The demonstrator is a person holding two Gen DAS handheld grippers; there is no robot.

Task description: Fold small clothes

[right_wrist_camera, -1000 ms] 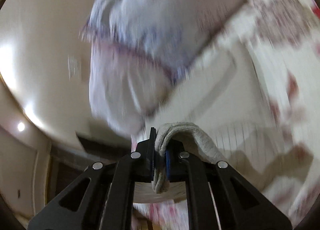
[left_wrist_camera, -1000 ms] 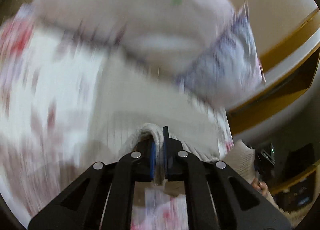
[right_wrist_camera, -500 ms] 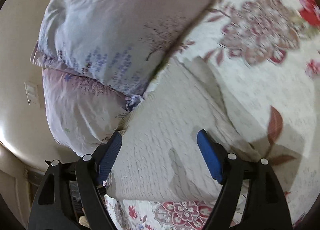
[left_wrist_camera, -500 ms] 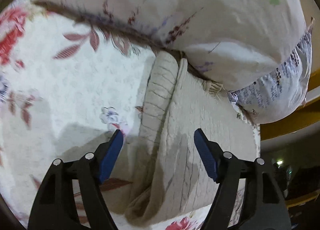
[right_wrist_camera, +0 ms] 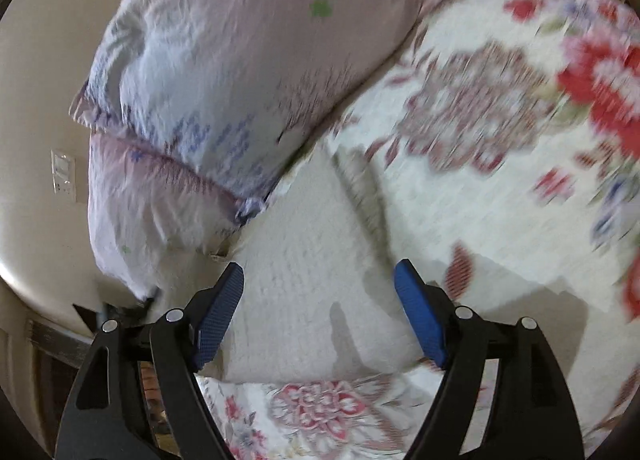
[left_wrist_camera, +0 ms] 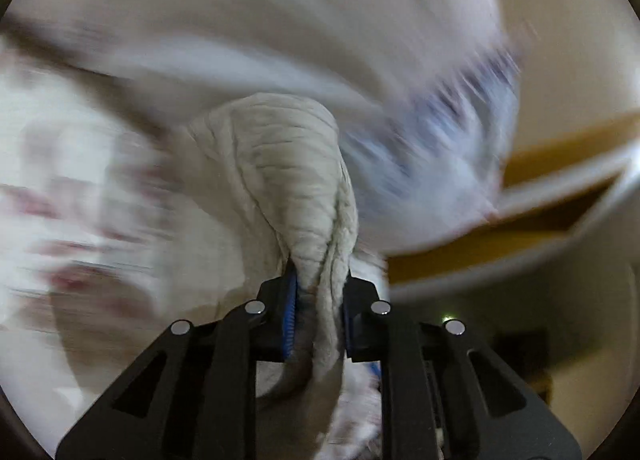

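Note:
A cream ribbed garment point(left_wrist_camera: 288, 180) is bunched between the jaws of my left gripper point(left_wrist_camera: 318, 292), which is shut on it and holds a fold of it up off the bed. In the right wrist view the same garment point(right_wrist_camera: 304, 300) lies flat on the floral bedspread point(right_wrist_camera: 500, 188), its far end against the pillows. My right gripper point(right_wrist_camera: 320, 288) is open and empty, hovering just above the flat cloth, jaws wide apart.
Two pale lilac pillows point(right_wrist_camera: 240, 60) are stacked at the head of the bed; they also show blurred in the left wrist view point(left_wrist_camera: 320, 20). A cream wall with a switch plate point(right_wrist_camera: 62, 172) is on the left. A yellow headboard edge point(left_wrist_camera: 540, 164) is at right.
Half a second ago both grippers were open over the flat garment. My left gripper has since shut on a fold of it and lifted it. My right gripper stays open.

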